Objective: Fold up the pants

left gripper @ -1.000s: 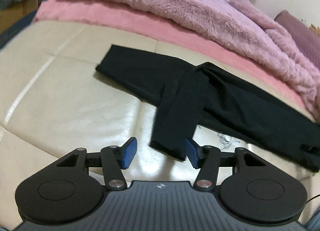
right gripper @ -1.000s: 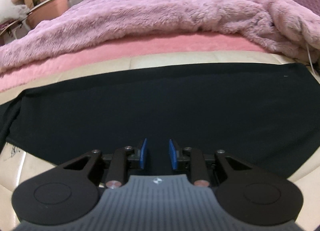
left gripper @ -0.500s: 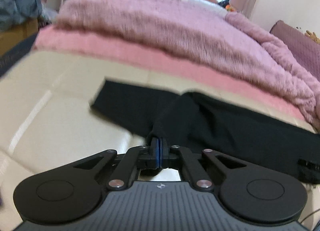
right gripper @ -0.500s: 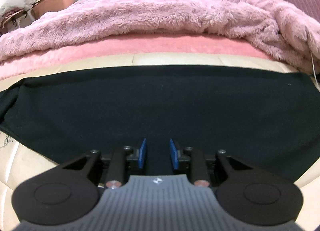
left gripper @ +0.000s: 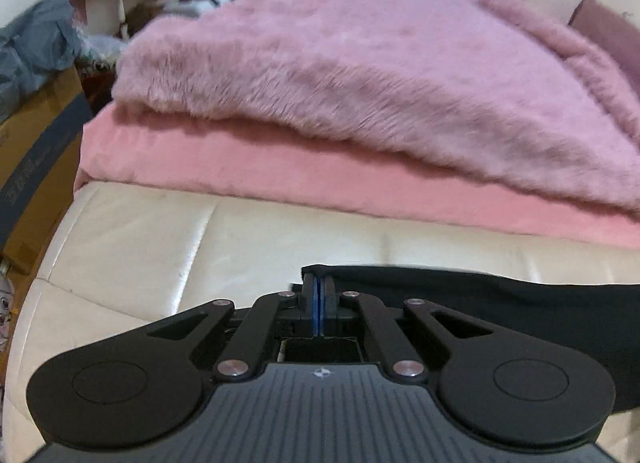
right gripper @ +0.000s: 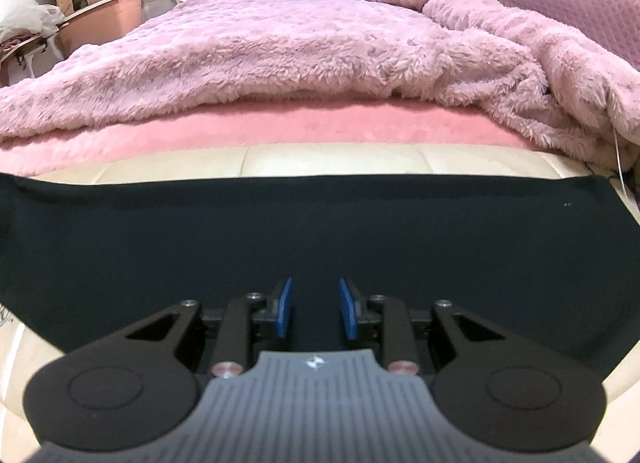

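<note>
The right gripper hangs over the black pants, its blue pads parted with dark cloth showing in the gap; the pants spread flat across a cream cushion; beyond, a pink sheet under a fluffy pink blanket

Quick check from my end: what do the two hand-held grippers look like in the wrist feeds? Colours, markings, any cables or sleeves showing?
Both look identical. The left hand-held gripper and right hand-held gripper have matte black linkage arms with silver rivets, round black discs either side, and a ribbed grey front plate with a small white emblem. The finger pads are blue. No cables, hands or sleeves show in either view.
</note>
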`<state>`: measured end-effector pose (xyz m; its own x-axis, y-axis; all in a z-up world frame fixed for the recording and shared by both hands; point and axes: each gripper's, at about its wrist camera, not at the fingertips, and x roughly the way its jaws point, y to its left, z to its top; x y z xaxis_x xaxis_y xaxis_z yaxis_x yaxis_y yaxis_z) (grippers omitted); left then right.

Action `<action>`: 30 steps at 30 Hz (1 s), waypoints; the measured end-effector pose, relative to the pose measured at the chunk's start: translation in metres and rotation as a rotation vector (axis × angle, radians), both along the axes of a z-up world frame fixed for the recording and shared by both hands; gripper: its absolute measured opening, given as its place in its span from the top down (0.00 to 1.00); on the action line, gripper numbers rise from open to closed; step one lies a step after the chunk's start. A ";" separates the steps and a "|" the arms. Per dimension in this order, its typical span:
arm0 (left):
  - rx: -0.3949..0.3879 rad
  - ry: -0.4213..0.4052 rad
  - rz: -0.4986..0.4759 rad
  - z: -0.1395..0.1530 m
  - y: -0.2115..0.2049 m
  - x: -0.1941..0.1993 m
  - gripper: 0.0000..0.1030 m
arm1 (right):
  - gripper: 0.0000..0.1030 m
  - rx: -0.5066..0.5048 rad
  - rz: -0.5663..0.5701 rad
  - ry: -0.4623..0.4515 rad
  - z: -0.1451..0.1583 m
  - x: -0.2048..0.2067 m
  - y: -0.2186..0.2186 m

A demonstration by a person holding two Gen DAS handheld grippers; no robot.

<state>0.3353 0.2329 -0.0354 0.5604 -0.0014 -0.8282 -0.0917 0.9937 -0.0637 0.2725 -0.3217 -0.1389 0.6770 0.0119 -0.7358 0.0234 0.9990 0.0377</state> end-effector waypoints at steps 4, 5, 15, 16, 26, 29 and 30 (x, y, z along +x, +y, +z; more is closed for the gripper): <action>0.002 0.050 0.048 -0.031 0.012 0.023 0.98 | 0.78 -0.011 -0.004 0.001 -0.001 0.006 -0.002; 0.012 0.065 0.067 -0.037 0.015 0.026 0.95 | 0.78 -0.017 -0.002 0.003 -0.001 0.007 -0.002; -0.295 -0.003 0.187 -0.041 0.033 -0.041 0.86 | 0.78 -0.036 0.033 0.018 0.000 -0.006 0.002; -0.343 -0.003 0.203 -0.045 0.033 -0.049 0.86 | 0.78 -0.032 0.037 0.017 0.001 -0.009 0.003; -0.591 -0.014 0.390 -0.098 0.026 -0.071 0.81 | 0.78 -0.032 0.097 0.022 0.008 -0.031 0.017; -0.596 -0.046 0.406 -0.098 0.026 -0.073 0.81 | 0.76 -0.054 0.164 0.036 0.013 -0.045 0.017; -0.596 -0.049 0.409 -0.098 0.026 -0.072 0.81 | 0.76 -0.068 0.185 0.046 0.014 -0.049 0.017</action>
<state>0.2629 0.2588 -0.1337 0.6491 -0.2273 -0.7259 -0.4315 0.6759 -0.5975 0.2232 -0.3049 -0.1253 0.6333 0.0819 -0.7696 -0.1608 0.9866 -0.0273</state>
